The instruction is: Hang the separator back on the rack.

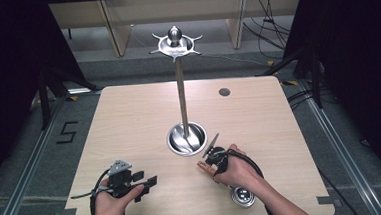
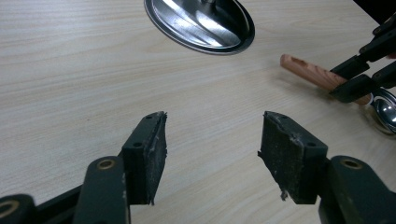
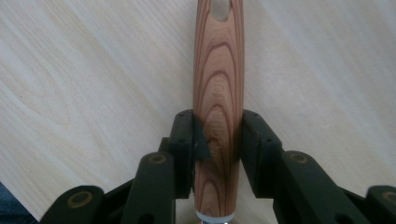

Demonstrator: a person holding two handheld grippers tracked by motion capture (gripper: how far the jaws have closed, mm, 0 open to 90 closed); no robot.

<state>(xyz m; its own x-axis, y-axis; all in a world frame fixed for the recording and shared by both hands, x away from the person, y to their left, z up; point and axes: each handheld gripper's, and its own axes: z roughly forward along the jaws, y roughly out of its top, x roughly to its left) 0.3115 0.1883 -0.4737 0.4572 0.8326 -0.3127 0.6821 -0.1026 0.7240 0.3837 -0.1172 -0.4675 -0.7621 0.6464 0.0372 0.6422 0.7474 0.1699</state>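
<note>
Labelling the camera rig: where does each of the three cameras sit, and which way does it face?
High view: above the person's side, facing forward and down on the table; both forearms show.
Left gripper view: on the left hand-held gripper, facing the stand base; its open jaws show.
Right gripper view: on the right hand-held gripper, along the wooden handle it clamps.
Both gripper views share that handle.
</note>
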